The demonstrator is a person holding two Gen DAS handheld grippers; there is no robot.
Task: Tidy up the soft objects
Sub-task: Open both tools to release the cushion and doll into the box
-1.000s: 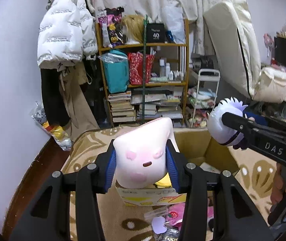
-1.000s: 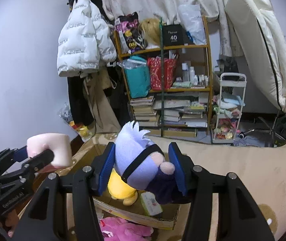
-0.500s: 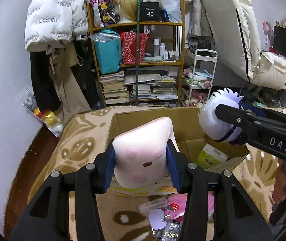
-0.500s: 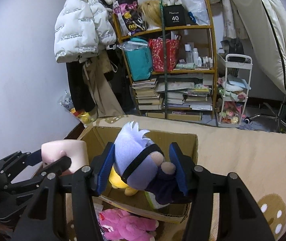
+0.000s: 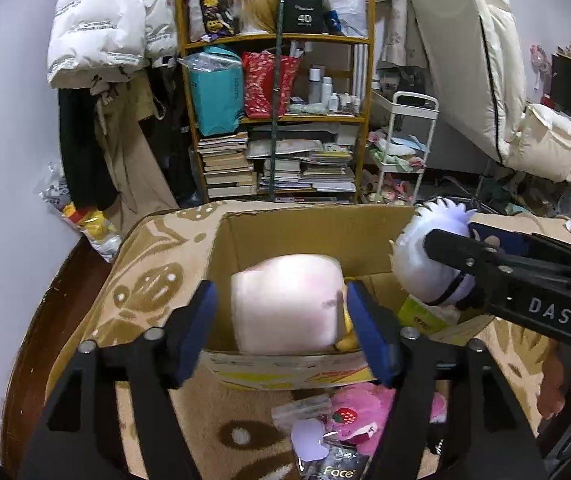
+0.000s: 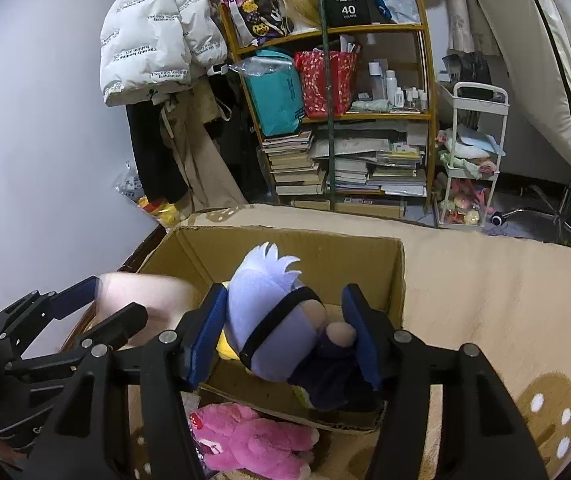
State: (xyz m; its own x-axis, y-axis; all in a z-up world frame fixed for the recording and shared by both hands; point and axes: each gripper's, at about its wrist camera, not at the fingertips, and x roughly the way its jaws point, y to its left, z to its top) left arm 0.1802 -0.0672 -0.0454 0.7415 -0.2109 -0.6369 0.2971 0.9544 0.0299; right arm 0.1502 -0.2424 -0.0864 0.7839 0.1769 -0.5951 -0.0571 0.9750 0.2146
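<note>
Dropping two plush toys into the cardboard box [image 5: 305, 236]: left gripper [image 5: 281, 336] jaws just opened and released, gaps showing on both sides of the blurred pink plush [image 5: 287, 304], which sits over the box's near-left part. Right gripper [image 6: 281, 332] jaws also just widening around the white-haired doll [image 6: 273, 320], near pad seemingly off it and far pad close against its dark body, hanging over the box's near side above a yellow toy [image 6: 227, 350]. Best done by opening fully, lifting straight up clear of the box wall, then fetching the pink strawberry plush [image 6: 245, 440] lying outside on the rug [image 6: 485, 292].
</note>
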